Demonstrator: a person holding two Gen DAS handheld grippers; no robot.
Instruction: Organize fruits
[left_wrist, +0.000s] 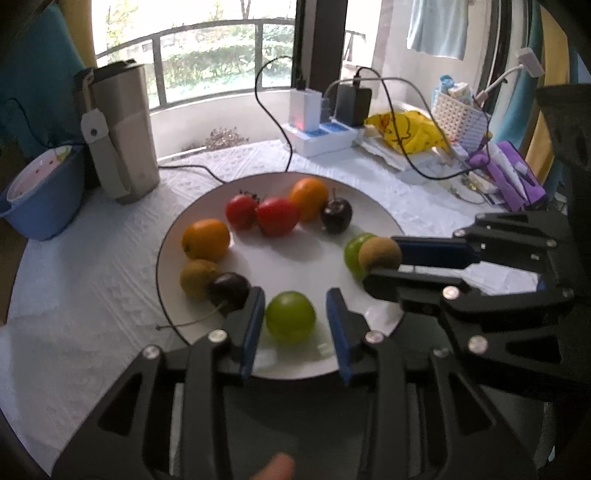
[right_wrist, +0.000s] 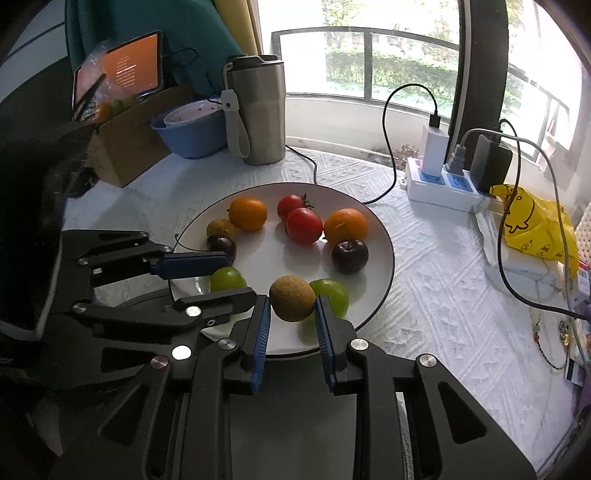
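Note:
A white plate (left_wrist: 280, 266) (right_wrist: 380, 236) holds two oranges (left_wrist: 205, 239) (left_wrist: 308, 198), two red tomatoes (left_wrist: 277, 216), two dark plums (left_wrist: 336, 215), two green fruits and two brown kiwis. My left gripper (left_wrist: 295, 317) is open around a green fruit (left_wrist: 290, 316) at the plate's near edge, its pads apart from it. My right gripper (right_wrist: 291, 306) is shut on a brown kiwi (right_wrist: 291, 298) (left_wrist: 380, 253), just above the plate beside the other green fruit (right_wrist: 332, 295).
A steel tumbler (right_wrist: 255, 110), a blue bowl (right_wrist: 192, 129) and a cardboard box (right_wrist: 129, 144) stand at the back left. A power strip (right_wrist: 439, 181) with chargers and cables, a yellow bag (right_wrist: 535, 225) and clutter lie at the right.

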